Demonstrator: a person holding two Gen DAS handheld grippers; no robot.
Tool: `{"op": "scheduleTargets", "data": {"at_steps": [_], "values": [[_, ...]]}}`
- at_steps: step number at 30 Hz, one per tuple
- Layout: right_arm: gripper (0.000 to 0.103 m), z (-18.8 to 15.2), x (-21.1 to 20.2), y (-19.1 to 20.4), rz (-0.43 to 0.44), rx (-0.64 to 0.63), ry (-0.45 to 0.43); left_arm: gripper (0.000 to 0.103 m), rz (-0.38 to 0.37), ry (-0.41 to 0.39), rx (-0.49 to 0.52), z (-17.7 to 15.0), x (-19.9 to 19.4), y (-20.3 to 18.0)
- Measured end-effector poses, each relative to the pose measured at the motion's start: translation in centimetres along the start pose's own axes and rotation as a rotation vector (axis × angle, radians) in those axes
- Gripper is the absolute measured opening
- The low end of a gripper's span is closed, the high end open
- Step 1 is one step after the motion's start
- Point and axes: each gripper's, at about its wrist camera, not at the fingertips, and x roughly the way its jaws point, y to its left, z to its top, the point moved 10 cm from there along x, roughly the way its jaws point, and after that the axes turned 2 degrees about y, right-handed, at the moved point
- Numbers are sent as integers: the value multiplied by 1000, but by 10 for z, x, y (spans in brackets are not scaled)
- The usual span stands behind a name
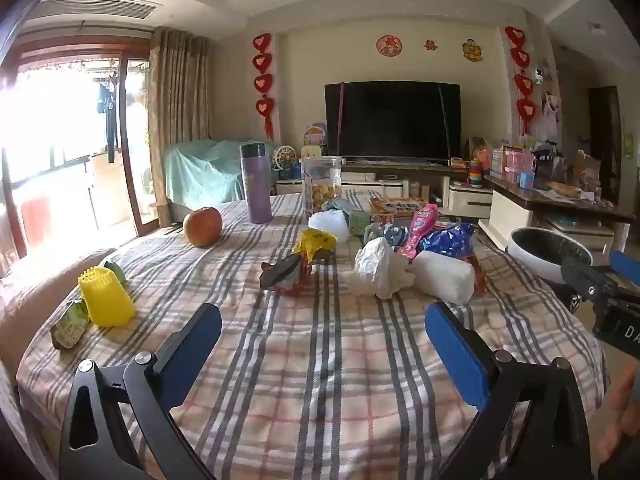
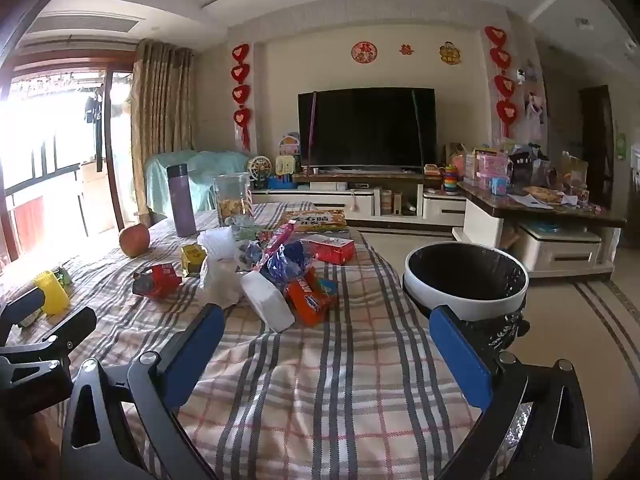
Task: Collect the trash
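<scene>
Both the left gripper (image 1: 323, 334) and right gripper (image 2: 327, 336) stand wide open, empty. On the table: one apple (image 1: 202, 226), one purple flask (image 1: 255, 183), one biscuit jar (image 1: 321, 184); one lined bin (image 2: 466, 276) beside.

The balcony window (image 1: 48, 128) was overexposed, nothing legible beyond it. The trash bin (image 1: 548, 252) was partly hidden behind the right gripper (image 1: 600, 292), itself cut off at the frame edge. Print on the orange wrapper (image 2: 310, 300) was unreadable.

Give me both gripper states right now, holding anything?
Left gripper: open wide, holding nothing, only the checked tablecloth between its fingers.
Right gripper: open wide, holding nothing.
</scene>
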Motion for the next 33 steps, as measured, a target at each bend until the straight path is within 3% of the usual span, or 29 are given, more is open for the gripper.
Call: {"op": "scheduleTargets", "data": {"at_steps": [33], "values": [[103,-5,5,-1,-1,4,31,103,-7,35,0,-10,11,1]]}}
